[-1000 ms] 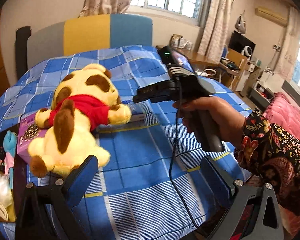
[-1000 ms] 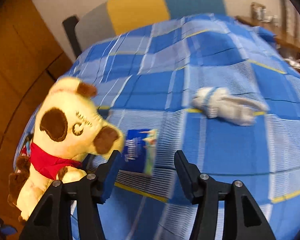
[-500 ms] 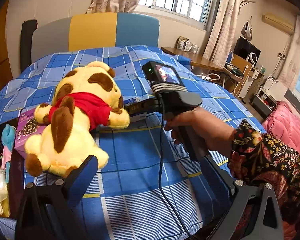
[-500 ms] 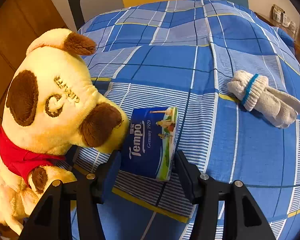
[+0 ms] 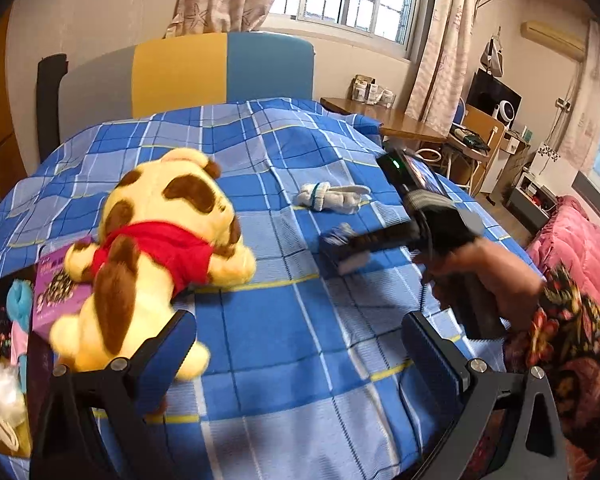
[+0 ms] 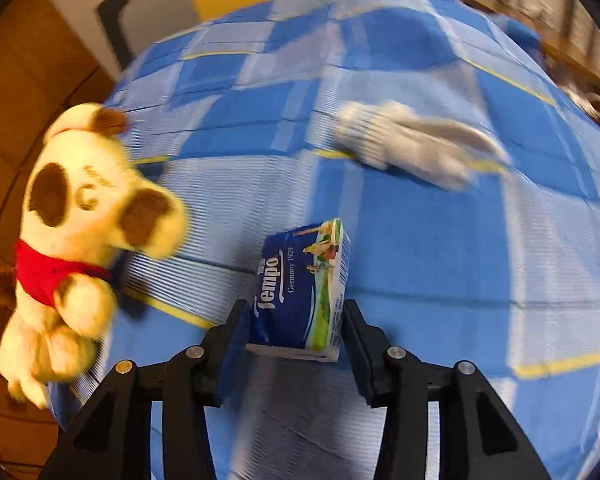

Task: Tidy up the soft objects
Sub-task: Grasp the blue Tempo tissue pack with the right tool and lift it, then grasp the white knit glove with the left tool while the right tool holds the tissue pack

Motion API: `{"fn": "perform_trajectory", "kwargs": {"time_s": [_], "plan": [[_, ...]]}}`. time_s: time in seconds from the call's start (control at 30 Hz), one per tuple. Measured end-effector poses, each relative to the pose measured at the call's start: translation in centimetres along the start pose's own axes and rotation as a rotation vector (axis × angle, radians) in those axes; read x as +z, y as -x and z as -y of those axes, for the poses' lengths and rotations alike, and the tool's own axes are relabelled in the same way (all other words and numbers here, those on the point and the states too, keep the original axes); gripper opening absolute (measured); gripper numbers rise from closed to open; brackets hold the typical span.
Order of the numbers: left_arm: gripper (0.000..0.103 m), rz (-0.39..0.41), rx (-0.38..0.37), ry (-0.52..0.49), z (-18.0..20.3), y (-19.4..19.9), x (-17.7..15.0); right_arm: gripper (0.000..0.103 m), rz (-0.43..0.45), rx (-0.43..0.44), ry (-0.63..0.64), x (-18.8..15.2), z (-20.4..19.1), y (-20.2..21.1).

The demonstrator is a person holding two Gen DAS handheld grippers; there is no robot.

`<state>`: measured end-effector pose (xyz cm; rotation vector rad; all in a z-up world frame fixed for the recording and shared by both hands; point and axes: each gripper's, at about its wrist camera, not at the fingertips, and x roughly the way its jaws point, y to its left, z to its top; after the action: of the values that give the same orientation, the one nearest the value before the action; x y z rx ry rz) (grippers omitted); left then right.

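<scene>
The right gripper [image 6: 296,332] is clamping a blue pack of Tempo tissues [image 6: 300,288] between its two black fingers, which have just been closing in on the pack's sides, and the pack is standing up off the blue checked bedspread [image 6: 460,260] with its printed face turned toward the camera. From the left wrist view the same gripper is showing as a dark blur in a person's hand [image 5: 488,276], out beyond a flowered sleeve [image 5: 572,344], with the pack only a smear at its tip. The left gripper [image 5: 296,344] is hanging with its jaws wide apart and nothing between them, only bedspread underneath. A yellow plush dog [image 5: 156,248] with brown patches and a red shirt is lying on the bed to the left, its rear paw just beside the left gripper's near finger. It is partly covering a purple box [image 5: 52,292] at the bed's edge. Farther up the bed, well apart from the dog, a rolled white sock with a blue band [image 5: 332,198] is lying on the cloth.
</scene>
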<state>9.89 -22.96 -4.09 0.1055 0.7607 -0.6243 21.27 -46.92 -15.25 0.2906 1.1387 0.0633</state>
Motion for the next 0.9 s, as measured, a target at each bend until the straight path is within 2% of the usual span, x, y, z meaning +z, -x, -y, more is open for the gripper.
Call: {"fn": "perform_trajectory", "kwargs": {"time_s": [0.13, 0.2, 0.23, 0.3, 0.33, 0.37, 0.43, 0.5, 0.63, 0.73, 0.8, 0.9], "plan": [[0.103, 0.011, 0.018, 0.027, 0.6, -1.3, 2.7, 0.052, 0.012, -0.053, 0.001, -0.6, 2.0, 0.2], [0.103, 0.031, 0.014, 0.039, 0.9, -1.8, 4.0, 0.068, 0.025, -0.026, -0.006, -0.6, 2.0, 0.1], [0.103, 0.037, 0.022, 0.037, 1.1, -2.1, 4.8, 0.069, 0.023, -0.02, -0.003, -0.6, 1.9, 0.0], [0.103, 0.054, 0.038, 0.039, 1.3, -3.1, 6.4, 0.068, 0.022, -0.047, 0.015, -0.3, 1.4, -0.4], [0.103, 0.056, 0.038, 0.045, 1.3, -3.7, 7.2, 0.064, 0.011, -0.054, 0.014, -0.1, 1.5, -0.7], [0.103, 0.055, 0.047, 0.055, 1.4, -4.6, 8.1, 0.054, -0.004, -0.053, 0.005, -0.2, 1.6, -1.0], [0.103, 0.045, 0.049, 0.094, 1.3, -6.6, 9.7, 0.054, -0.012, -0.029, -0.038, -0.3, 2.6, -0.8], [0.103, 0.035, 0.034, 0.119, 1.5, -8.5, 10.7, 0.054, 0.02, -0.035, -0.09, -0.3, 3.9, 0.2], [0.103, -0.086, -0.055, 0.216, 1.6, -14.8, 12.8, 0.054, 0.136, -0.043, -0.267, -0.7, 8.0, 3.4], [0.103, -0.19, -0.08, 0.311, 1.4, -19.7, 13.9, 0.054, 0.209, -0.034, -0.424, -1.3, 11.5, 5.2], [0.103, -0.236, -0.059, 0.38, 1.2, -22.8, 14.8, 0.054, 0.239, -0.033, -0.505, -1.9, 13.2, 6.0], [0.103, -0.281, -0.038, 0.424, 1.1, -25.8, 15.8, 0.054, 0.257, -0.007, -0.58, -2.3, 14.7, 6.3]]}}
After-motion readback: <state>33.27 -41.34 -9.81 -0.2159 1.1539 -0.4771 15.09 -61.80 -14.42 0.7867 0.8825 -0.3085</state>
